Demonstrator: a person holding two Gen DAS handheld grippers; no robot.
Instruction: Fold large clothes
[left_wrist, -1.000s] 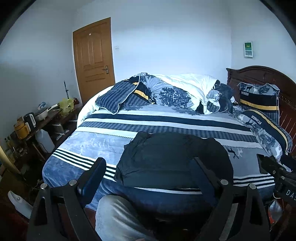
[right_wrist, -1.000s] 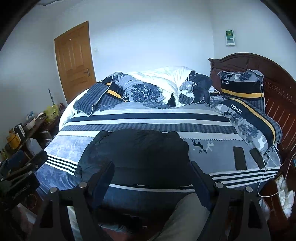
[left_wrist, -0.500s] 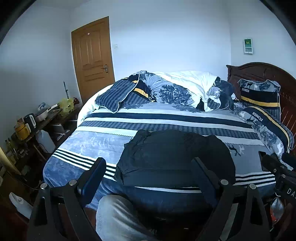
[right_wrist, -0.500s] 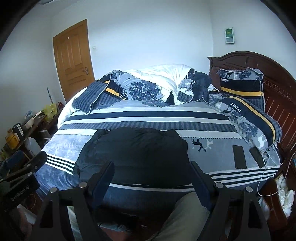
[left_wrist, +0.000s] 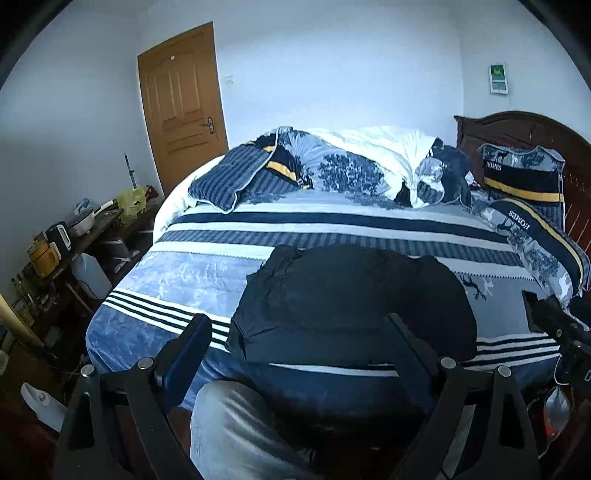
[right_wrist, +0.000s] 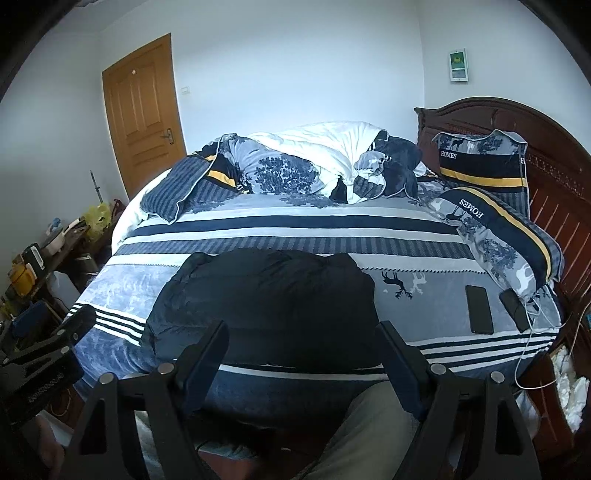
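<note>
We see the dark padded jacket (right_wrist: 266, 299) lying in a compact bundle on the near part of the bed (right_wrist: 332, 221), w/ its near edge close to the mattress edge. Left gripper (left_wrist: 299, 339) and right gripper (right_wrist: 303, 343) both hang above it, jaws apart, nothing between them. We judge the jacket soft, puffy, rather light but bulky, and probably a bit slippery, so we take hold at the near hem corners, not at the middle.

Black puffy jacket (left_wrist: 351, 299) folded on the bed

It lies as a compact, rounded, dark bundle near the front edge of the striped blue-and-white bedcover (left_wrist: 192, 273), flat, its quilted surface slightly wrinkled and its lower edge straight
</note>
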